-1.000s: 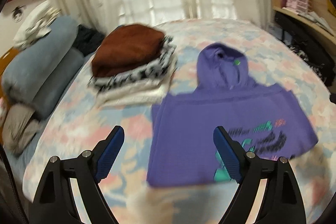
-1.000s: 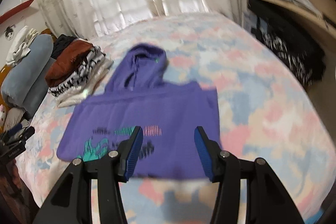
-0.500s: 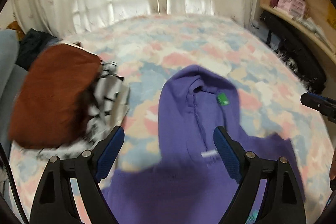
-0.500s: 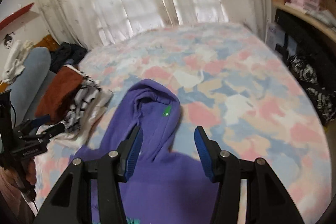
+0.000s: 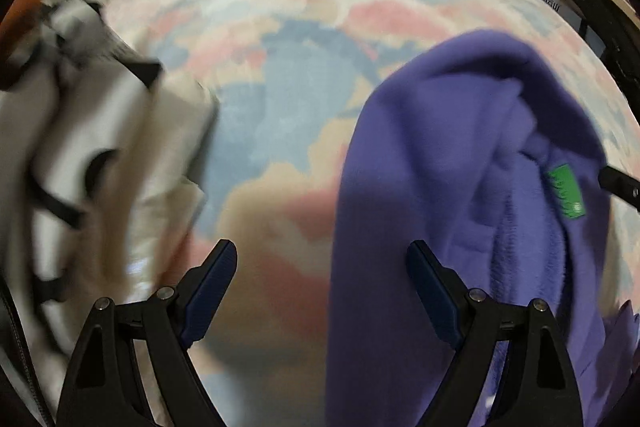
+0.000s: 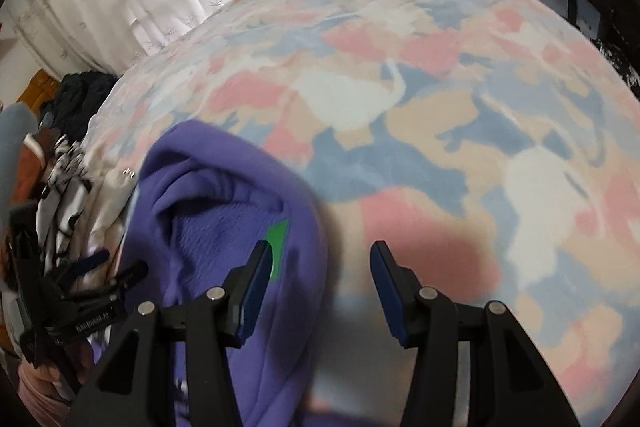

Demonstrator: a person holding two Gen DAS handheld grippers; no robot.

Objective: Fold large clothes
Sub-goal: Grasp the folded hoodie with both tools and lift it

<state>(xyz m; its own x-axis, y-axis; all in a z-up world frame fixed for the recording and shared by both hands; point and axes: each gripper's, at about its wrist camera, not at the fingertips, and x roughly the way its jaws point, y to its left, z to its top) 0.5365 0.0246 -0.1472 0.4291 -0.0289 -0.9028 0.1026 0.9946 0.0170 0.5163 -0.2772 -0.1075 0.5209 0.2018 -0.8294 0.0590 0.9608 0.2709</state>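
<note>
While downward-tilted, tongs [image 5: 322,285] above hood [image 5: 460,155]

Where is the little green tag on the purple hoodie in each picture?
Left wrist view: the green tag sits at the right, inside the hood of the purple hoodie, right of the jaws.
Right wrist view: the green tag is low and left of centre, partly behind the left jaw.
Shared landmark: the pile of folded clothes left of the hoodie.

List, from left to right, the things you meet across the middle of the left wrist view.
Stack of folded clothes → bare patch of the pastel patterned bedspread → purple hoodie's hood → green neck label.
</note>
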